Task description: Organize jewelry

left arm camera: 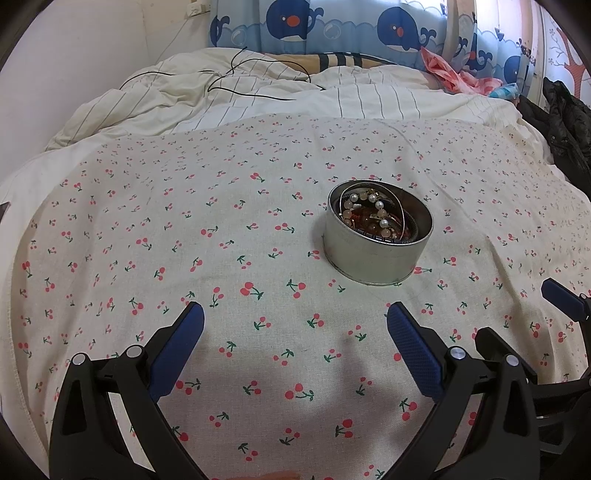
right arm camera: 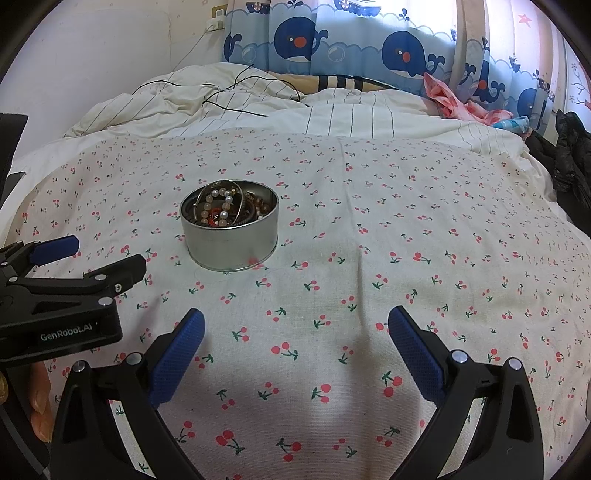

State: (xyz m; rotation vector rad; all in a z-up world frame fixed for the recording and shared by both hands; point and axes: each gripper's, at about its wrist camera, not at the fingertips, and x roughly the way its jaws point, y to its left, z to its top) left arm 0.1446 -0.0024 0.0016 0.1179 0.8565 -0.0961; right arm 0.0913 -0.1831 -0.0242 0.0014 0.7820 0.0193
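A round silver tin (left arm camera: 376, 254) stands on the cherry-print cloth (left arm camera: 221, 258). It holds a heap of jewelry (left arm camera: 373, 216): pearl and pink bead strands, amber beads and thin wire bangles. My left gripper (left arm camera: 295, 317) is open and empty, near the cloth, with the tin ahead and to the right. My right gripper (right arm camera: 295, 321) is open and empty, with the tin (right arm camera: 229, 243) and its jewelry (right arm camera: 221, 210) ahead and to the left. The left gripper also shows at the left edge of the right wrist view (right arm camera: 74, 254), and the right gripper at the right edge of the left wrist view (left arm camera: 524, 314).
The cloth covers a bed with a rumpled striped duvet (left arm camera: 258, 96) behind it. A black cable (left arm camera: 236, 77) lies on the duvet. Whale-print curtains (left arm camera: 332, 26) hang at the back. Pink fabric (left arm camera: 450, 74) and a black jacket (left arm camera: 565, 122) lie at the right.
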